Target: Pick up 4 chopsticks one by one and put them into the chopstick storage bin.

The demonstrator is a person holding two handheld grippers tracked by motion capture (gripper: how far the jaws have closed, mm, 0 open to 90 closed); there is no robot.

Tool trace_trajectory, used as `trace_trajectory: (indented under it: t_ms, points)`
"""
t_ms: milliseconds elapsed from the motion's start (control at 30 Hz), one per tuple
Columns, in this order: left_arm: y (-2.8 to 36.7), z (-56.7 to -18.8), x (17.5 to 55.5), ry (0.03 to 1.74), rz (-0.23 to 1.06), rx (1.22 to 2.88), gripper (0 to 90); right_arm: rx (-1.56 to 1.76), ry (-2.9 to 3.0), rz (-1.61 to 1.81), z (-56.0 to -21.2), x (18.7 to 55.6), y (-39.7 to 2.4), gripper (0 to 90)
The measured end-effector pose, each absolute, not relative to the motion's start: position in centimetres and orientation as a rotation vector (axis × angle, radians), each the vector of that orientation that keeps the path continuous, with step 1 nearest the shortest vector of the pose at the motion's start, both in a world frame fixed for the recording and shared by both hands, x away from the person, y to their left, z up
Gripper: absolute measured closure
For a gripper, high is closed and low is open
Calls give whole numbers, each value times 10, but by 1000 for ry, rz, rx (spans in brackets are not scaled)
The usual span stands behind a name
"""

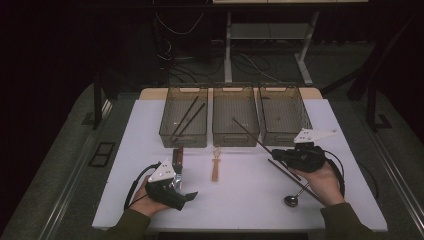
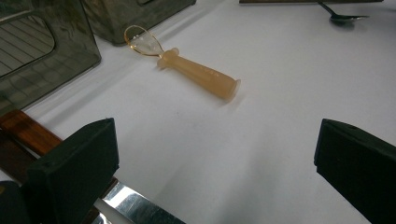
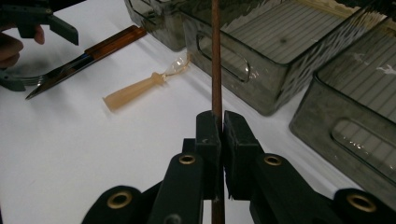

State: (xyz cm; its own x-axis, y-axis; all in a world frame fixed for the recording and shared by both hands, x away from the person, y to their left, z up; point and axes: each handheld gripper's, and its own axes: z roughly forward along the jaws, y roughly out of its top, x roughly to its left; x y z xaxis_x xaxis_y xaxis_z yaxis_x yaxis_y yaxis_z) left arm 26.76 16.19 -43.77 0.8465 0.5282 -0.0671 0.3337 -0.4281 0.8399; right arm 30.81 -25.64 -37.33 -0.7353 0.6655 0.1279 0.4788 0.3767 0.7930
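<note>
My right gripper (image 3: 222, 121) is shut on a thin brown chopstick (image 3: 215, 70). In the high view that chopstick (image 1: 250, 134) slants up from the right gripper (image 1: 280, 156) with its tip over the front of the middle bin (image 1: 235, 137). My left gripper (image 2: 215, 163) rests at the table's front left with its jaws wide apart and only bare white table between them. In the high view the left gripper (image 1: 182, 187) lies beside a wooden-handled knife (image 1: 177, 159). An amber-handled utensil (image 2: 196, 72) lies ahead of it.
Three smoky translucent bins stand in a row at the back; the left bin (image 1: 183, 137) holds two chopsticks and the right bin (image 1: 285, 135) stands beside my right hand. A second chopstick (image 1: 276, 165) and a metal spoon (image 1: 292, 200) lie by the right hand.
</note>
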Motion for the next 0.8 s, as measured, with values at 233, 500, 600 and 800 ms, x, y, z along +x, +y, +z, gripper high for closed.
trace_trajectory:
  t_ms: [233, 500, 600, 800]
  points:
    - [160, -439, 265, 617, 259, 2061, 0, 1042, 2423, 1287, -369, 324, -240, 853]
    - [160, -440, 265, 612, 253, 2066, 0, 1046, 2434, 1278, -360, 343, -217, 853]
    - [159, -440, 265, 613, 252, 2066, 0, 1046, 2438, 1273, -357, 351, -207, 853]
    - [160, -440, 265, 616, 256, 2065, 0, 1043, 2444, 1271, -351, 365, -186, 853]
